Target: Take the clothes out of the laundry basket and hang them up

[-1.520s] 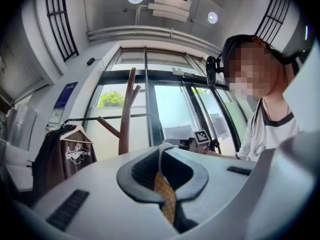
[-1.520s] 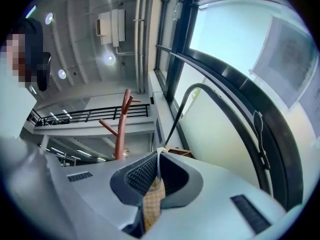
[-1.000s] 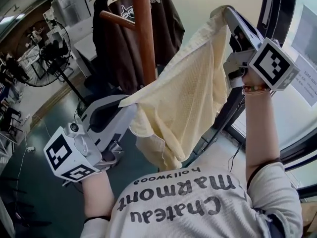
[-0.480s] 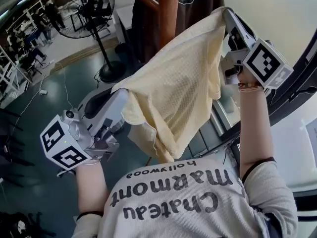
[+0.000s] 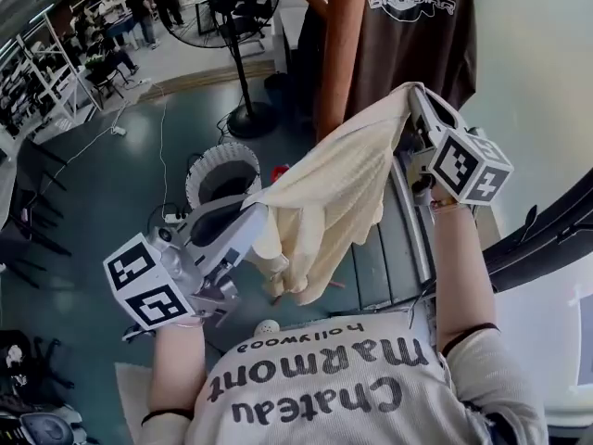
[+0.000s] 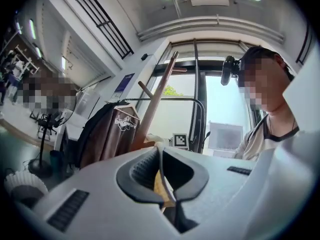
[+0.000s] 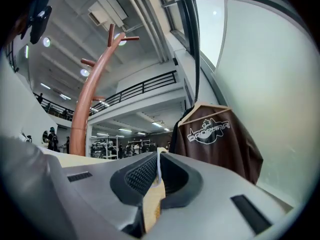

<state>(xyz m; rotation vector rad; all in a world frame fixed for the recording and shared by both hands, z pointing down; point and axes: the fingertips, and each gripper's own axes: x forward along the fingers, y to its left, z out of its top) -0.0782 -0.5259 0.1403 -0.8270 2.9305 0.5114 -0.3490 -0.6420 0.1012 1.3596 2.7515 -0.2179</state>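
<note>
A pale yellow garment (image 5: pixel 324 207) hangs stretched between my two grippers in the head view. My left gripper (image 5: pixel 262 219) is shut on its lower left edge, and a strip of the yellow cloth (image 6: pixel 161 184) shows pinched in the jaws. My right gripper (image 5: pixel 410 100) is shut on the upper right corner, with yellow cloth (image 7: pixel 154 201) between its pads. The white laundry basket (image 5: pixel 220 170) stands on the floor below. A brown wooden coat stand (image 5: pixel 341 44) rises behind the garment, with a brown printed shirt (image 5: pixel 422 35) on a hanger.
A black pedestal fan (image 5: pixel 243 26) stands on the floor to the left of the coat stand. A glass door with a dark frame (image 5: pixel 542 239) is at the right. Cables run over the floor near the basket. People and shelves are far off at the upper left.
Both grippers have come down with the yellow garment, the right one further and toward the left. The cloth hangs more bunched. The view has tilted down, so the basket shows.
</note>
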